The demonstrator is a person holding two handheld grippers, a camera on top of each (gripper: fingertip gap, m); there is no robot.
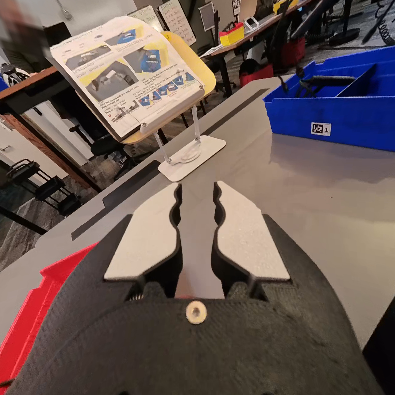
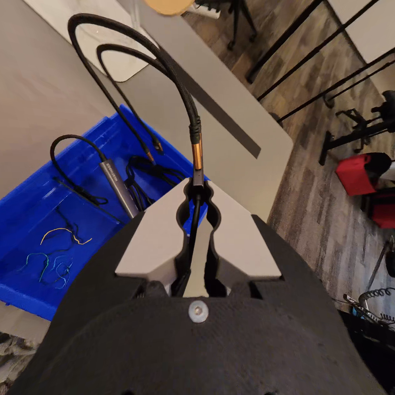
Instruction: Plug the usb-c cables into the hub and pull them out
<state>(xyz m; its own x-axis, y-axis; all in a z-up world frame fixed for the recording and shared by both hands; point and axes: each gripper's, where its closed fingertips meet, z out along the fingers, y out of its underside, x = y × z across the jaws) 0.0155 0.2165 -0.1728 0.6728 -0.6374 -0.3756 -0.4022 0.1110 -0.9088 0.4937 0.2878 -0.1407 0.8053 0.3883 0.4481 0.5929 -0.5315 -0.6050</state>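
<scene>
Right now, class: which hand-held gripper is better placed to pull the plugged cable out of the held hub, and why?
Left hand-held gripper: open and empty. Right hand-held gripper is shut on the hub, whose copper-collared plug sticks out ahead, exposed.

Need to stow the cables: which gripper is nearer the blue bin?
Right. The right gripper hangs just over the blue bin, shut on a hub; the left gripper is open, off to its side.
</scene>
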